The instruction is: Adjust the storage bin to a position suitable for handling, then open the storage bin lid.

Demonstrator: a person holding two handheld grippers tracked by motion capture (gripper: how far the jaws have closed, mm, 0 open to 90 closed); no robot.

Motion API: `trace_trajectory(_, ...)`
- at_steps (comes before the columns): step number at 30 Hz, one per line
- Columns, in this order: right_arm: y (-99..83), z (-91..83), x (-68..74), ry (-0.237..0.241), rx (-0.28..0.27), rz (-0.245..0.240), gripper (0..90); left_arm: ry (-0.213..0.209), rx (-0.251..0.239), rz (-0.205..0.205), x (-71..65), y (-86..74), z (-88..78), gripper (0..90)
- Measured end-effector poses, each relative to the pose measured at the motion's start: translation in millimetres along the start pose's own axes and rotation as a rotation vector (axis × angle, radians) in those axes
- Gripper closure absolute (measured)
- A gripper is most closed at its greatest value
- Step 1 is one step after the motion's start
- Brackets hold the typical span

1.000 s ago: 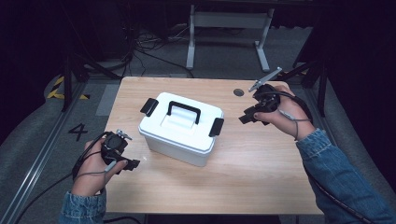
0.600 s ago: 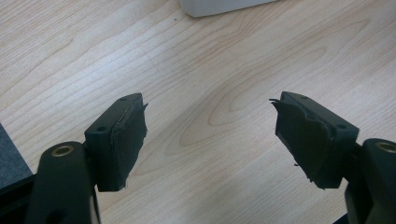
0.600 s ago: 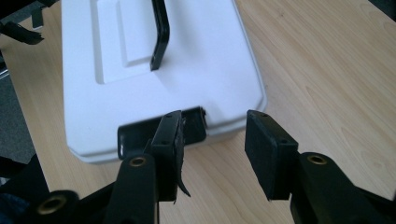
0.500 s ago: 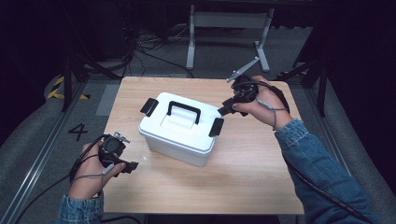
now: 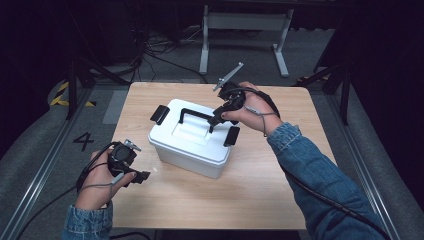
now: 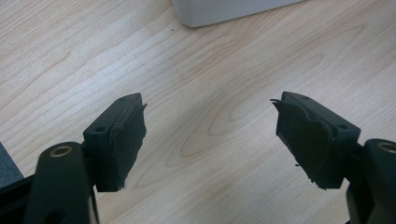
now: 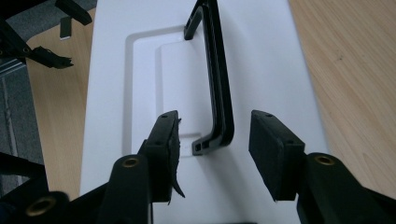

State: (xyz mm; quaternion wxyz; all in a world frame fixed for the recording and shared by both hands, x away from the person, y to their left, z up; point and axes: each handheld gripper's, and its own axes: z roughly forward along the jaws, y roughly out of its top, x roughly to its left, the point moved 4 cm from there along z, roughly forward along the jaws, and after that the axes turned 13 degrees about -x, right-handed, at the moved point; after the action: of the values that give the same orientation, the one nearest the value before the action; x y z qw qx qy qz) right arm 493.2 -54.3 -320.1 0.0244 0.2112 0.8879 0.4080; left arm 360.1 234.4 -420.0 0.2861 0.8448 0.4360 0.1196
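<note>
Wooden table (image 5: 260,195): white box (image 5: 192,137), handle (image 7: 218,88) running lengthwise between right gripper's (image 7: 215,147) parted jaws; left gripper (image 6: 210,135) agape.

The whole wooden surface (image 5: 260,195) is taken in from above the person's side, looking forward and down, with the white box (image 5: 192,137) near its middle. From the left hand-held gripper (image 6: 210,135), the bare wood just beside that box is seen close up, a corner of the box (image 6: 229,9) being caught at the top edge. From the right hand-held gripper (image 7: 215,154), the box lid (image 7: 266,60) and its black handle (image 7: 217,88) are viewed lengthwise at close range; both are shared with the high view.
</note>
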Motion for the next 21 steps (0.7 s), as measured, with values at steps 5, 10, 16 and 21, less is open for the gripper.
trace_trajectory(5, 4.9, 15.0, -0.5, 0.007, 0.017, -0.001, 53.9, -0.006, -0.006, 0.012, 0.2, 4.5, 1.9, 24.6)
trace_trajectory(10, 6.0, 26.0, 0.3, 0.014, 0.03, -0.005, 55.0, -0.01, -0.003, 0.024, 0.7, 6.5, 2.9, 24.6)
trace_trajectory(16, 7.3, 30.7, 1.7, 0.021, 0.04, -0.028, 62.6, -0.008, -0.004, 0.027, 0.6, 6.6, 2.6, 24.5)
trace_trajectory(21, 7.7, 31.6, 3.9, 0.02, 0.058, -0.055, 72.0, -0.014, 0.004, 0.018, -0.5, 4.2, 3.3, 24.3)
